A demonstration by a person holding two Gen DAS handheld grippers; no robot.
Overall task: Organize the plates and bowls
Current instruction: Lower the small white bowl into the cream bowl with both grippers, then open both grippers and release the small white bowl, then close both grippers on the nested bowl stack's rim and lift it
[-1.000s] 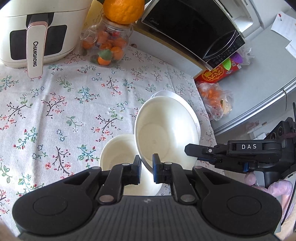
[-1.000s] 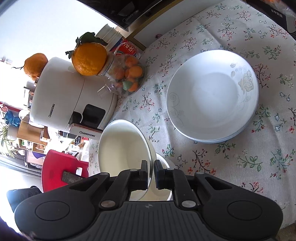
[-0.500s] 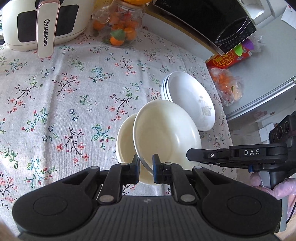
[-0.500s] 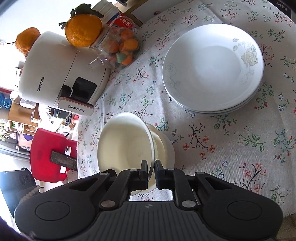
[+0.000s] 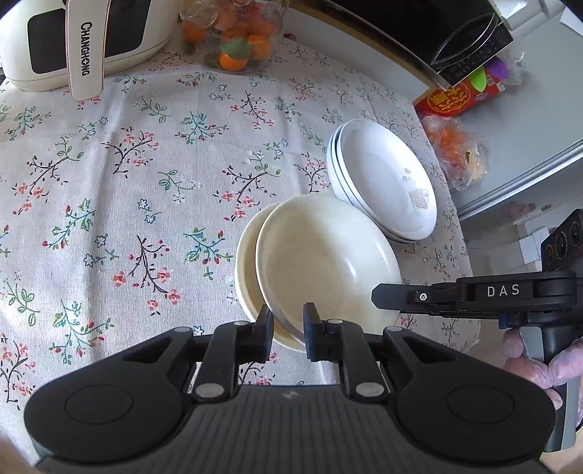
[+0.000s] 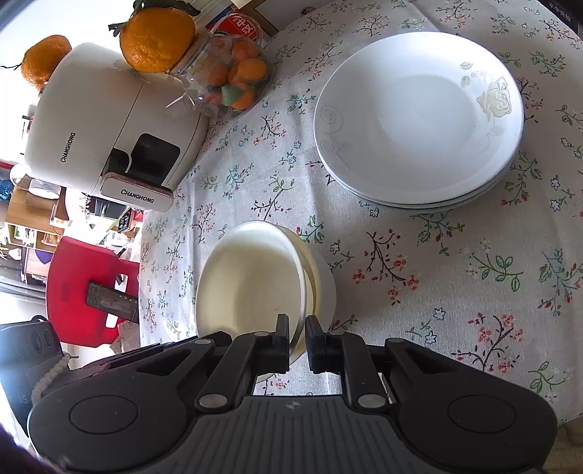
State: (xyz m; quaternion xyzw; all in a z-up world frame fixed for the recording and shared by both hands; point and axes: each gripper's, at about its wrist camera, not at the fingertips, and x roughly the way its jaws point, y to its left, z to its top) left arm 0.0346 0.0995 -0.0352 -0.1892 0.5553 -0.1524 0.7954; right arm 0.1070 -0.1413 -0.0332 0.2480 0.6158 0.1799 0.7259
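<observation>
A cream bowl [image 5: 324,262] is held tilted over a second cream bowl [image 5: 246,269] that sits on the floral tablecloth. My left gripper [image 5: 288,328] has its fingers on either side of the held bowl's near rim, with a small gap showing. My right gripper [image 6: 298,337] straddles the opposite rim of the same bowl [image 6: 251,280], just above the lower bowl [image 6: 322,284]; it also shows in the left wrist view [image 5: 455,297]. A stack of white plates with a rose print [image 5: 386,182] [image 6: 419,116] lies beside the bowls.
A white Changhong air fryer [image 5: 73,40] [image 6: 109,135] and a jar of small oranges [image 5: 237,32] [image 6: 229,80] stand at the back of the table [image 5: 109,182]. A microwave [image 5: 419,29] stands at the back right. The table edge runs right of the plates.
Both grippers have lowered the held bowl toward the bowl on the table, so it now nearly nests in it. The left gripper's fingers stand a little wider apart around the rim.
</observation>
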